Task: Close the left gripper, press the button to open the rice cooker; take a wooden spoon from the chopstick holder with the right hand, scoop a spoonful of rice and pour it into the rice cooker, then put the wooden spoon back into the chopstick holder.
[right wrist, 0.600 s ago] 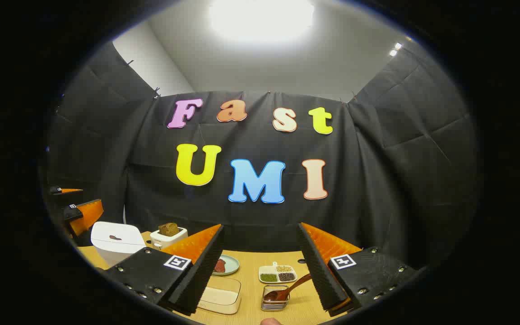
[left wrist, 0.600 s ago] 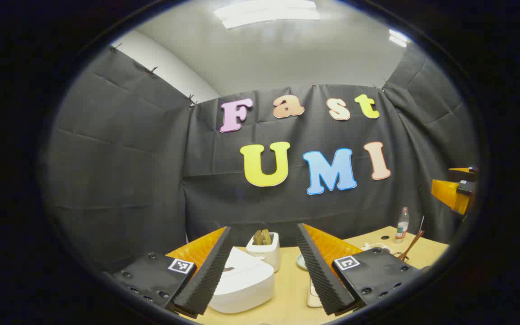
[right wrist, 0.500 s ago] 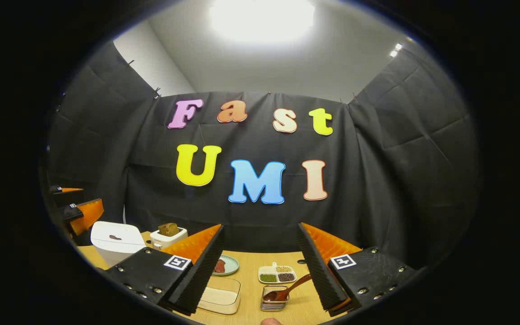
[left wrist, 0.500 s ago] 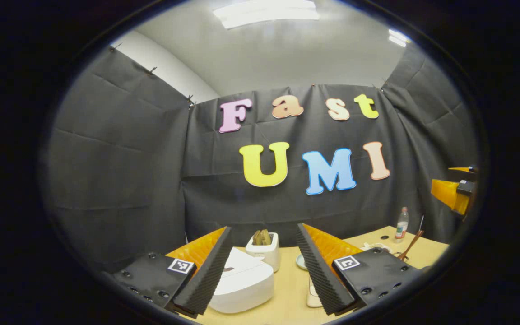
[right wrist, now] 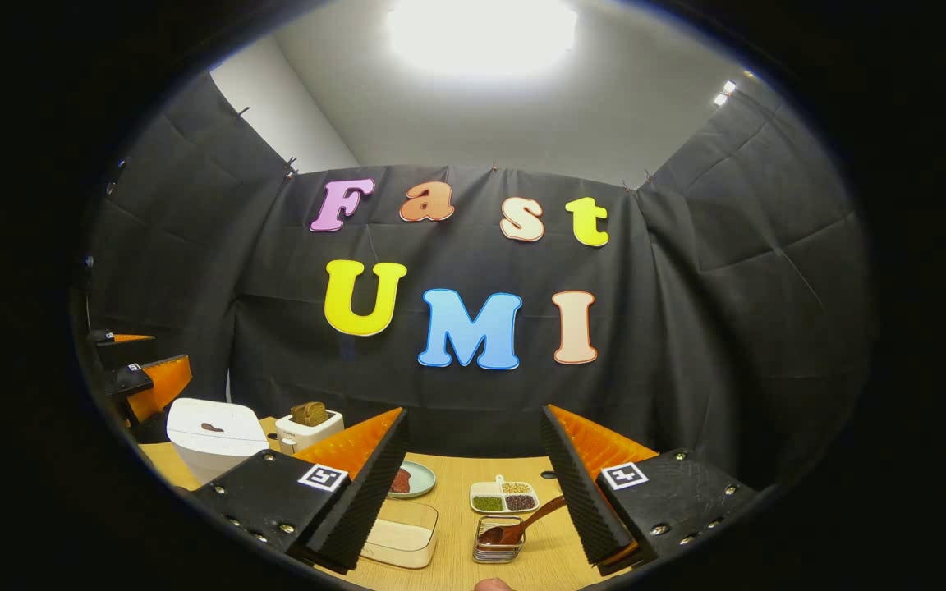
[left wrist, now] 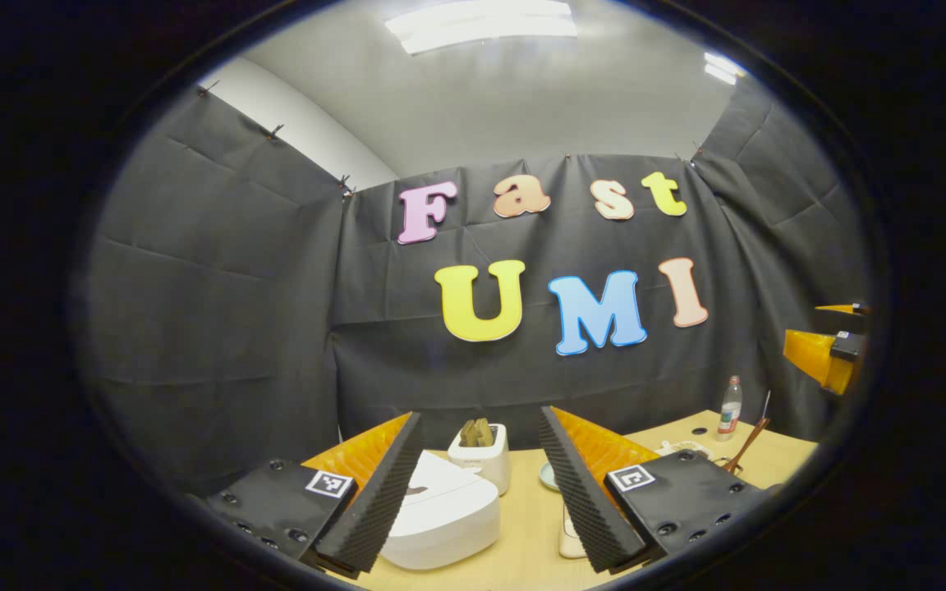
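Left tool held above the table, fingers spread wide, nothing between them. Just beyond and below its left finger: the white rice cooker, lid down, a small dark mark on top. Straight ahead past the cooker, between the fingers: a white toaster with brown bread slices standing in its slots. Beside the right finger, low down, a pale container edge, too little showing to tell more. Farther off to the right of this tool: a small bottle standing at the far table edge, and a thin dark stick leaning near it. At the far right, seen from the left gripper view, the right tool held high off the table.

Right tool likewise held above the table, fingers spread apart, gripping nothing. Directly ahead and low between its fingers: the wire chopstick holder, the wooden spoon resting in it, handle slanting up toward the right finger. Left of the holder, close to the left finger: a clear box of white rice. Beyond these: a small plate with something reddish on it, and a divided white dish of green, tan and dark grains. Far to the left of this tool: cooker and toaster side by side, the left tool raised past them.
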{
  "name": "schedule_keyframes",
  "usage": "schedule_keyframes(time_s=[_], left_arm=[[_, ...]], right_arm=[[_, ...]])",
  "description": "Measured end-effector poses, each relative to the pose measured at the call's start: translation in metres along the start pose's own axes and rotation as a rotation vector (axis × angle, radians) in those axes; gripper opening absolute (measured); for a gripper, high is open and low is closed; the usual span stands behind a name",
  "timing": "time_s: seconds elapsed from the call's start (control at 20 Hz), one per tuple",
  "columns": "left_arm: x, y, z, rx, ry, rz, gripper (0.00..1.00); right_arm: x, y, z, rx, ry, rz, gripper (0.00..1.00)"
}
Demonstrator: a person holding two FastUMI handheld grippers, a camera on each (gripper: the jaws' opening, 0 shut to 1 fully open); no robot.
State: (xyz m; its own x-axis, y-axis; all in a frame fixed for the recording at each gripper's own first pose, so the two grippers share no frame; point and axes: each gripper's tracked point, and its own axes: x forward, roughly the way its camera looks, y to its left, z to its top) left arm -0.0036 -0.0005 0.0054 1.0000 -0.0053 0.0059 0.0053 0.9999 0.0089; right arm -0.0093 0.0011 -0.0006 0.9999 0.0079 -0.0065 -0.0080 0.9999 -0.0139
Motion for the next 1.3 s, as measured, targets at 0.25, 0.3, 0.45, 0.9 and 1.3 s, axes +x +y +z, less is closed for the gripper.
schedule_keyframes(time_s=[0.25,0.3,0.45,0.9,1.3], left_arm=[[-0.003,0.000,0.004,0.009,-0.010,-0.003,1.00],[-0.007,0.001,0.006,0.012,-0.016,0.001,0.98],[-0.014,0.008,0.013,0.021,-0.037,0.016,0.84],[-0.017,0.022,0.016,0.003,-0.032,0.048,0.29],[0.004,0.049,-0.008,-0.047,0.022,0.062,0.09]], right_arm=[[-0.005,-0.003,-0.002,0.000,0.006,-0.005,0.96],[-0.006,-0.003,-0.002,0.001,0.005,-0.006,0.96],[-0.010,-0.004,0.000,0.002,0.002,-0.007,0.96],[-0.018,-0.012,-0.006,0.034,0.010,-0.033,0.96],[-0.027,-0.009,0.001,0.000,0.000,-0.045,0.96]])
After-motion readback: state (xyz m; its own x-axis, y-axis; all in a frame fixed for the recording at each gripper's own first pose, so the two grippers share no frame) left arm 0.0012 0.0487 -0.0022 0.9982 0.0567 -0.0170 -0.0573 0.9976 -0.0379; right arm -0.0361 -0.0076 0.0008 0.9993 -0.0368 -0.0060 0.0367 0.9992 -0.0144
